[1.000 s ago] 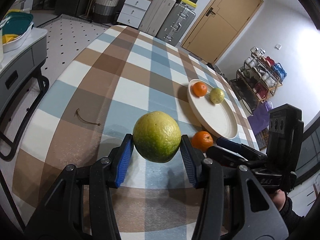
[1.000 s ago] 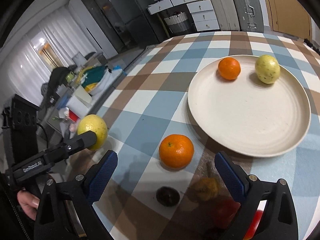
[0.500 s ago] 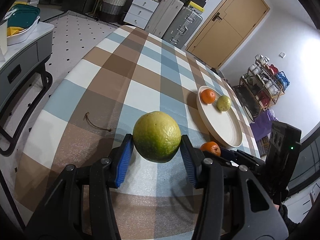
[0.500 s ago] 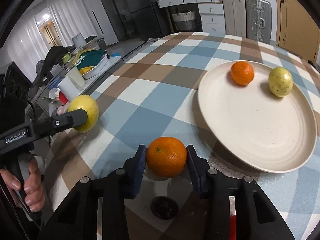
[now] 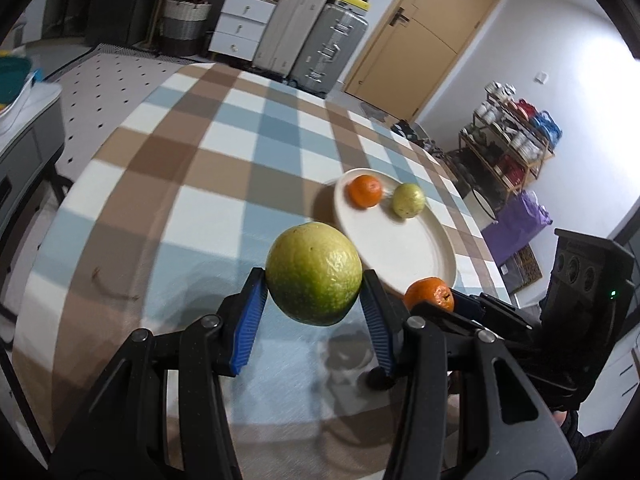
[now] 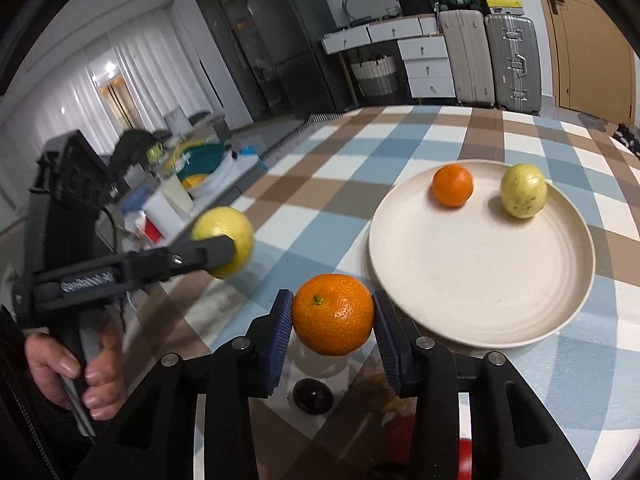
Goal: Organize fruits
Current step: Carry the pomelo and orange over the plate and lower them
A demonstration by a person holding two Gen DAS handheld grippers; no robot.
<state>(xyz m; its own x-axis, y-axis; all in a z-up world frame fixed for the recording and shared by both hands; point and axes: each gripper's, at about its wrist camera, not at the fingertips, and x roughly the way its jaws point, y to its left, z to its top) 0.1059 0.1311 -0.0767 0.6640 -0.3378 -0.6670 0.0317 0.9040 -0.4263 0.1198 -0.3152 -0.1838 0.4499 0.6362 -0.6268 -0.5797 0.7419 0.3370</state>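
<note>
Your right gripper (image 6: 333,320) is clamped on the orange (image 6: 333,314), held clear of the checked tablecloth (image 6: 320,168), just beside the near rim of the cream plate (image 6: 480,280). Your left gripper (image 5: 314,308) grips the big green-yellow citrus (image 5: 314,273), also off the table, short of the plate's near-left edge. On the plate's far side sit a second orange (image 6: 453,184) and a small yellow-green fruit (image 6: 523,190), near each other, not touching. A dark round fruit (image 6: 312,396) lies on the cloth under your right gripper.

Wooden door (image 5: 416,36), suitcases (image 5: 312,36), white drawers (image 5: 240,20), curtained window (image 6: 80,92).
</note>
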